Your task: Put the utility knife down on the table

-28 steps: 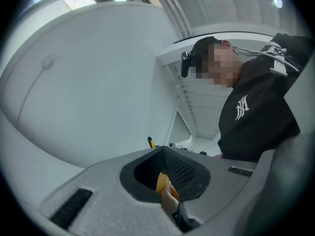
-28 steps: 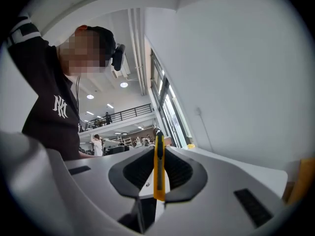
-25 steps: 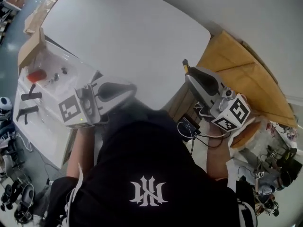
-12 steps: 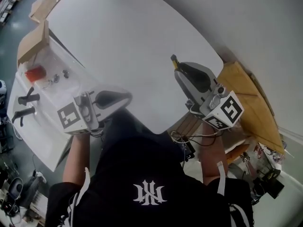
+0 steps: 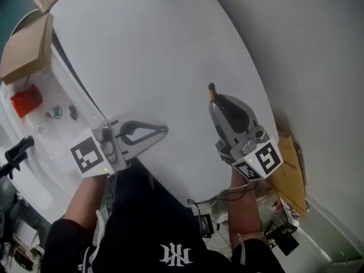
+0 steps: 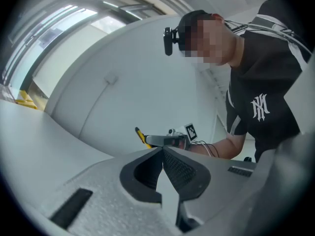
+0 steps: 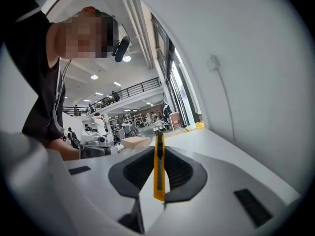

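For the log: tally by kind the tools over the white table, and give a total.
Grippers: 2 (left gripper, right gripper)
Knife: 1, clamped in the right gripper
Total: 3

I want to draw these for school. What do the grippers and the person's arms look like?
The left gripper and right gripper are pale grey shells with black ribbed pads, narrowing to a point. Each carries a white cube with black square markers. Thin cables trail behind the right one. The person wears a black short-sleeved shirt with a white logo.
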A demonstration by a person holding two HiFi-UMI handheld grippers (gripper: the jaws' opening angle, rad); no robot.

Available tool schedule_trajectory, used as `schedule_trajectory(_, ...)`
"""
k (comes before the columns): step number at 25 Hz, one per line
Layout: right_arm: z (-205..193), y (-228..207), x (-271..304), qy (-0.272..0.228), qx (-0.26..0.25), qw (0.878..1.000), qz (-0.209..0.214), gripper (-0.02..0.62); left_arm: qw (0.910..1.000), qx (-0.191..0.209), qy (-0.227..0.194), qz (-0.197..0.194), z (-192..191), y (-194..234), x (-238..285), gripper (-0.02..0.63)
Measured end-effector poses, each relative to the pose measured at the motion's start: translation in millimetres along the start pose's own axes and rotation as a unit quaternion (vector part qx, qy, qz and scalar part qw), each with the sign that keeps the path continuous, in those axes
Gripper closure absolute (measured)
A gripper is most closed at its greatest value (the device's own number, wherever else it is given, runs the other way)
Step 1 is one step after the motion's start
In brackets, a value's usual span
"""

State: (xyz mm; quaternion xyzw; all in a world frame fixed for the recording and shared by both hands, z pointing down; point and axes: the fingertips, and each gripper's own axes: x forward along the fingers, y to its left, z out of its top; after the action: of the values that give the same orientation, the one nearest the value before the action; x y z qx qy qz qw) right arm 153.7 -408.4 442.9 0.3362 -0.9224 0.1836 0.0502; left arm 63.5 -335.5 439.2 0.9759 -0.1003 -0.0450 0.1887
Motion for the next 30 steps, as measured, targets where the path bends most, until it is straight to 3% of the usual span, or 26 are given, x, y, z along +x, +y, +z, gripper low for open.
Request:
schedule_trajectory(6,-68.3,-37.4,87.2,0.062,-0.004,0.998,0.007,0.541,0.9991,-0.025,0.033,0.005,-39.9,60.4,-10.0,0.600)
schedule_trajectory(16,-159.1,-54.5,166.9,0.181,-0.083,0.980,-0.004,0.541,0.9977,-0.018,0.063,0.019,-87.9,101.3,-30.2,0.600)
schedule_trajectory(24,-190.3,-54.4,184.4,0.260,-0.130,0.957,-0.003,0.540,0.9977,-0.016,0.059,0.029,-101.1,118.4,-43.7,0.600)
schedule_trajectory(30,-199.3,-55.2,189.6,0.285,-0.146,0.947,-0.010,0.540,0.9977,-0.014,0.063,0.018,-107.8,114.9,-40.7,0.600)
